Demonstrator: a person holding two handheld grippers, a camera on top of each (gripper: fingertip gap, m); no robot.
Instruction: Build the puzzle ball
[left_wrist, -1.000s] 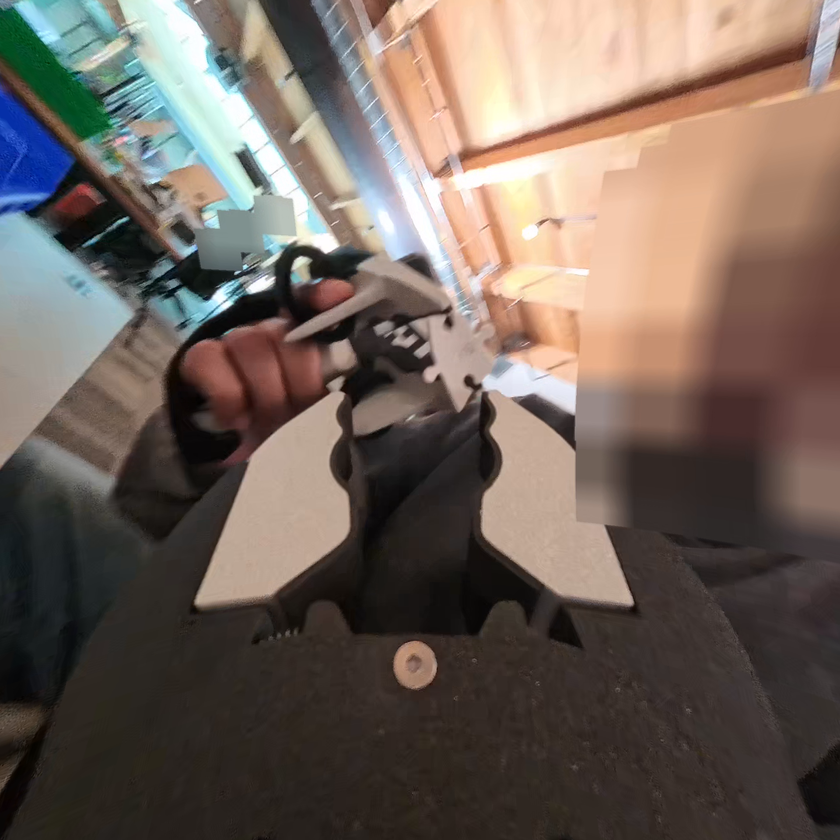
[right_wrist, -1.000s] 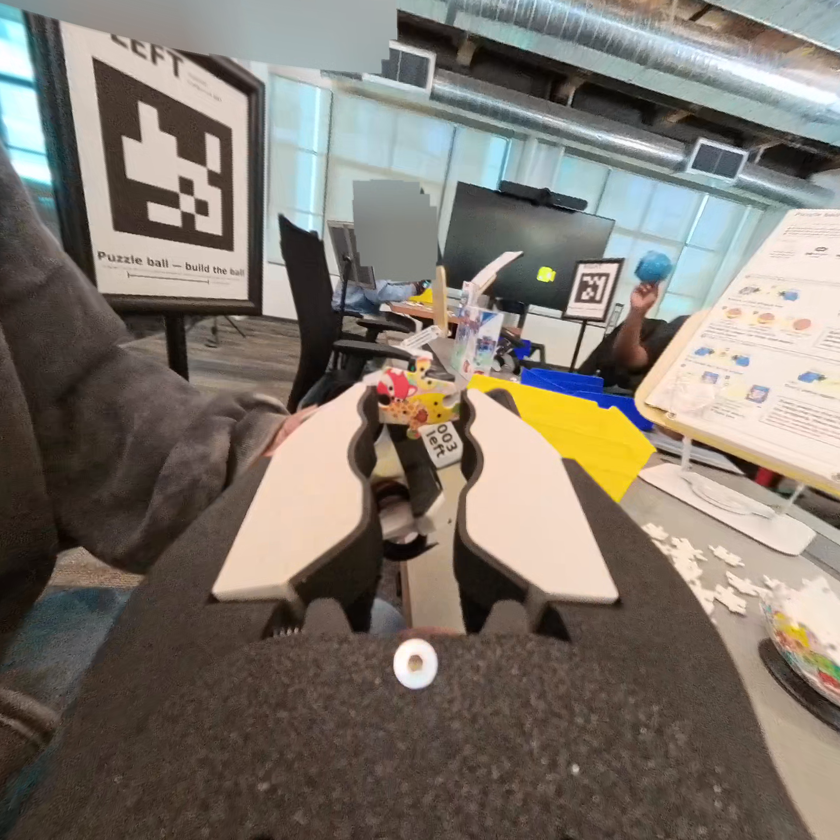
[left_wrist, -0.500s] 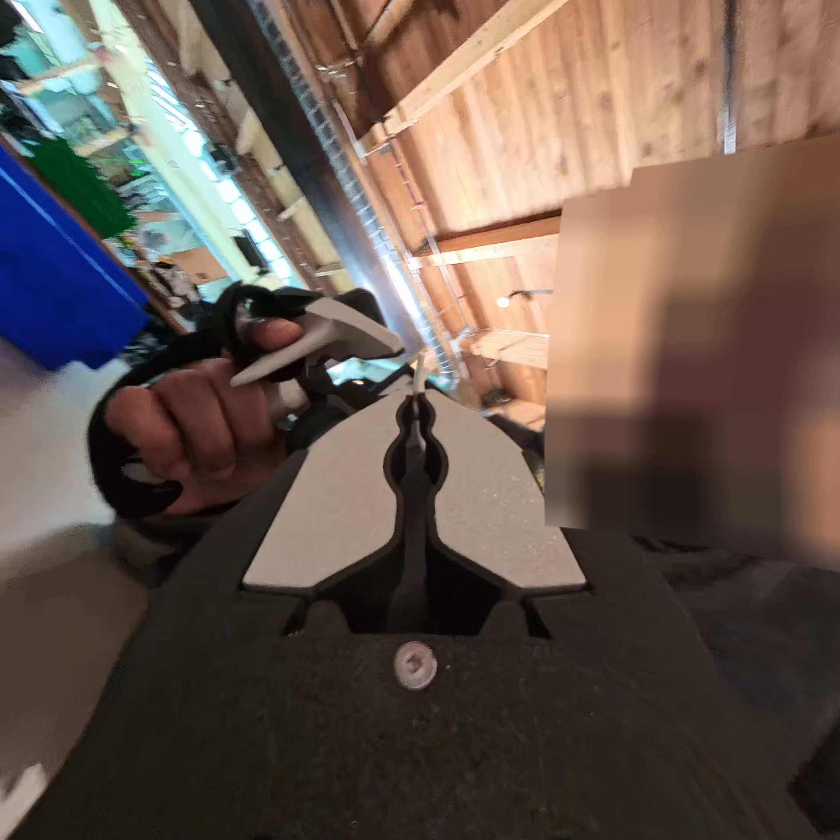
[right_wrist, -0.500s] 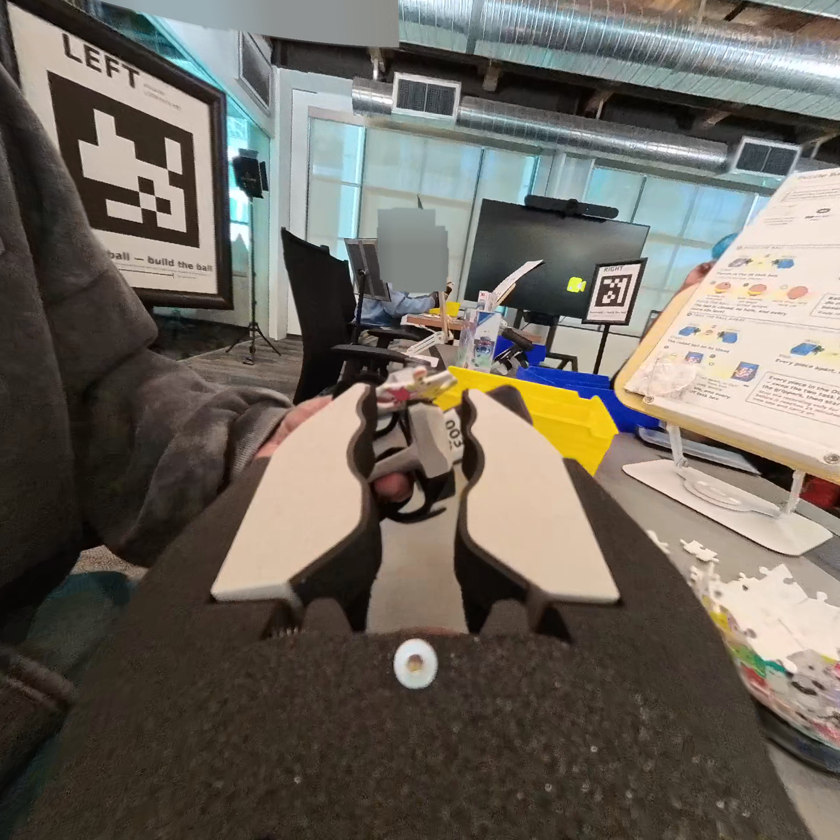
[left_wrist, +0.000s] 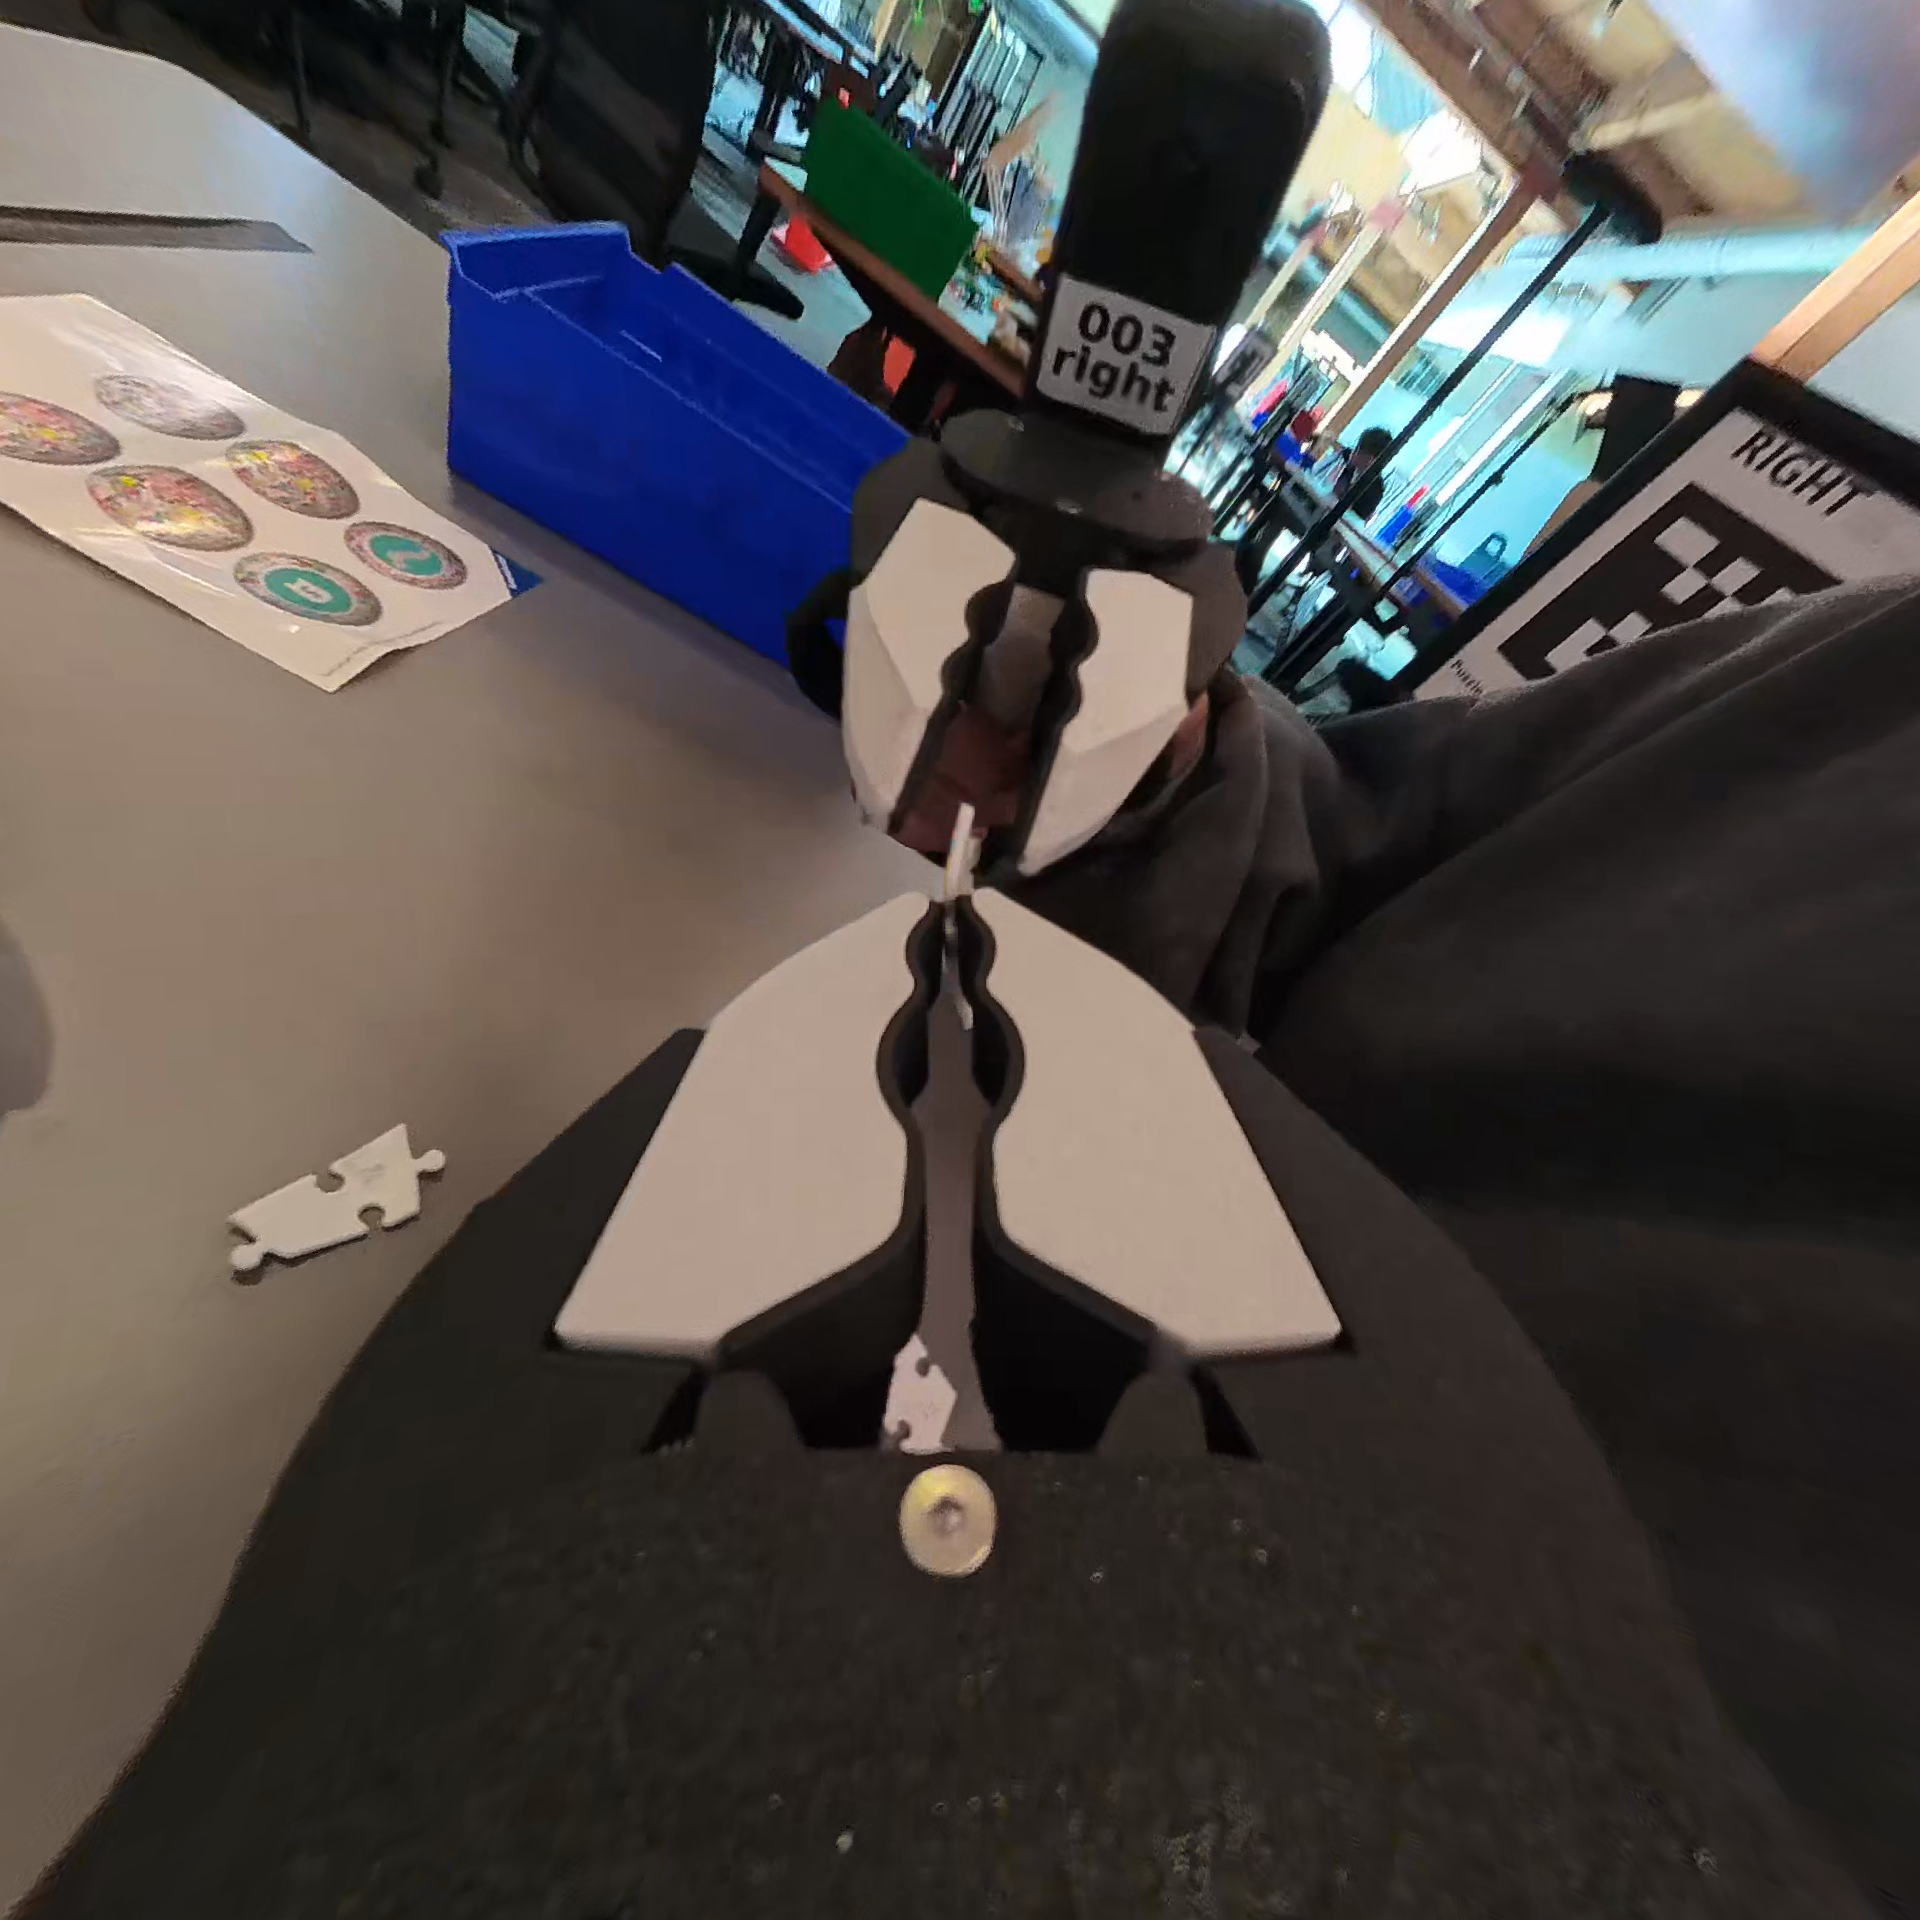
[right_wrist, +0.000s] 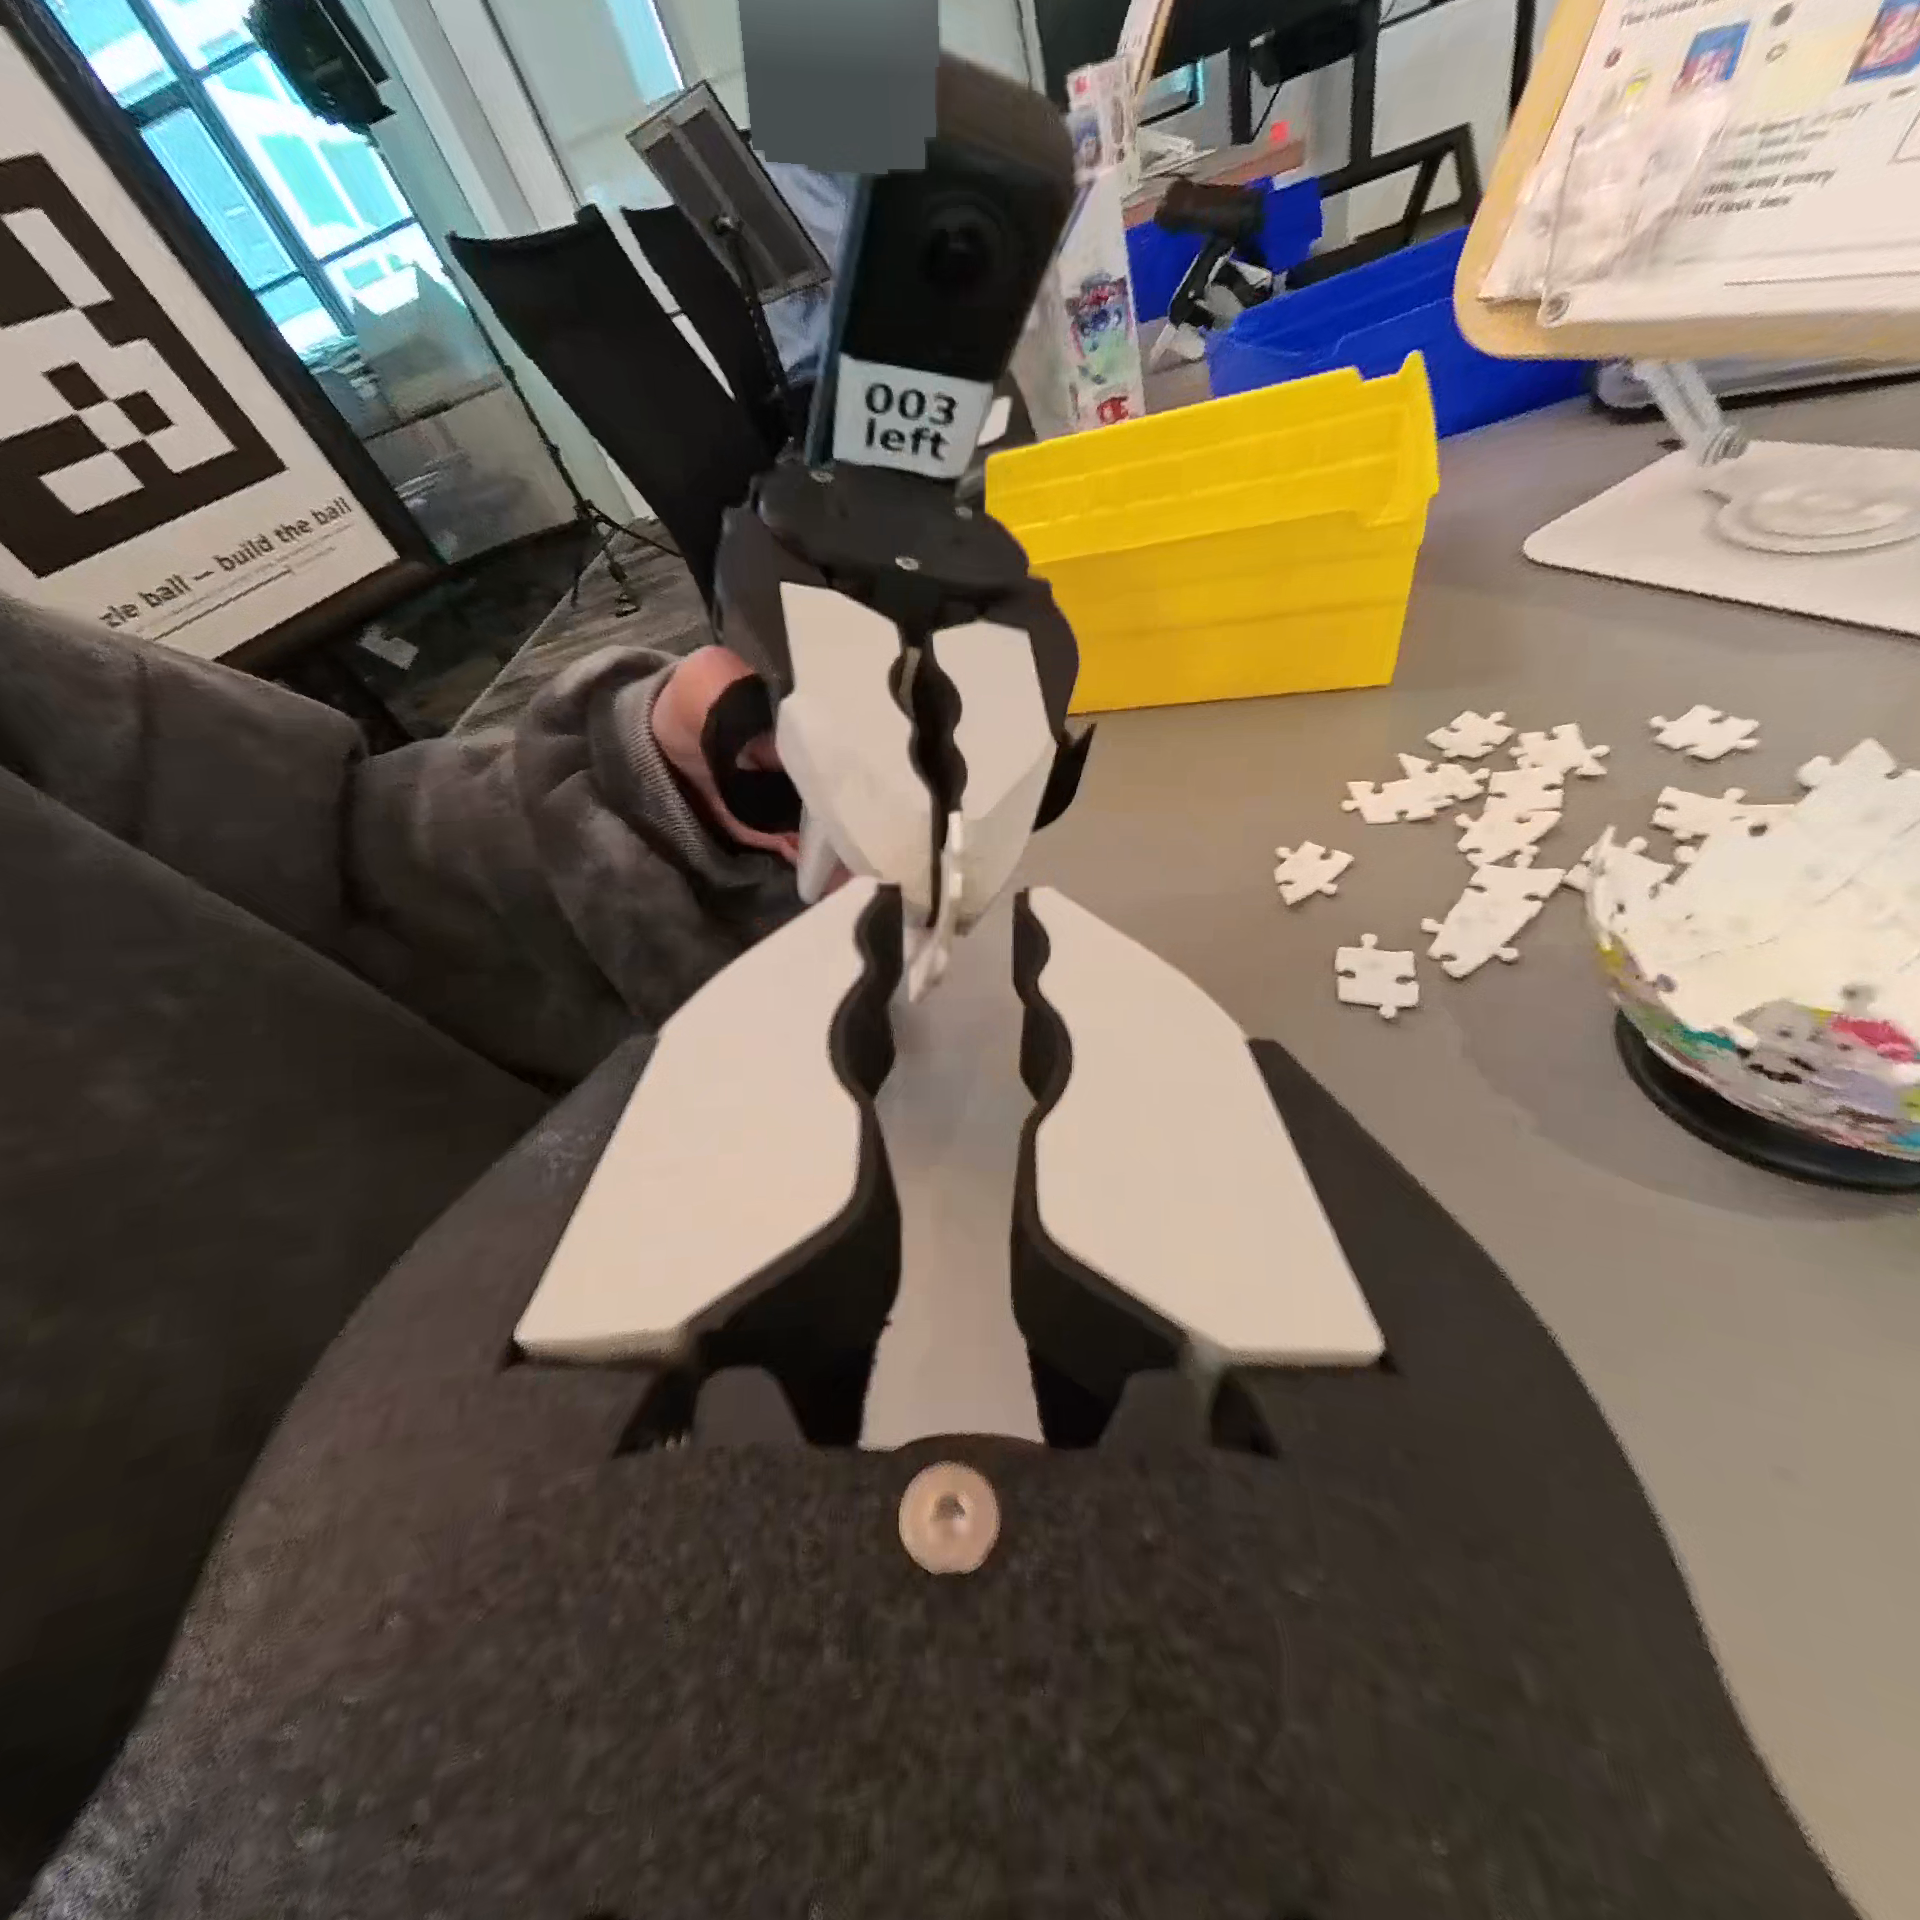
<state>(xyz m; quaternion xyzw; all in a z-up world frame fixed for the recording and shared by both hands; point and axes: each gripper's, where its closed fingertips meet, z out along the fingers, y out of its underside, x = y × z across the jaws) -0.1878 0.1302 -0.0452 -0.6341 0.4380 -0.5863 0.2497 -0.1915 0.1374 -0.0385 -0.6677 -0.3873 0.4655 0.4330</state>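
Observation:
My left gripper (left_wrist: 951, 914) is shut on a thin puzzle piece (left_wrist: 961, 852), which shows edge-on and sticks out past the fingertips. In the right wrist view the left gripper (right_wrist: 935, 831) points at me, and the white piece (right_wrist: 930, 935) hangs from its tips. My right gripper (right_wrist: 951, 935) is open. The piece reaches in between its fingers, with a gap to the right pad (right_wrist: 1039, 956). The right gripper (left_wrist: 966, 831) faces me in the left wrist view. The partly built puzzle ball (right_wrist: 1766, 966) sits on a black stand at the right.
Several loose white pieces (right_wrist: 1496, 831) lie on the grey table (right_wrist: 1351, 1195) beside the ball. A yellow bin (right_wrist: 1216, 561) stands behind them. A blue bin (left_wrist: 644, 457), a picture sheet (left_wrist: 208, 488) and joined pieces (left_wrist: 332, 1205) lie to the left. Both grippers' tips are close together, under 4 cm apart.
My left gripper closed on the piece that stood at the right gripper's fingertips. Both grippers swung down from pointing upward to over the table, still tip to tip.

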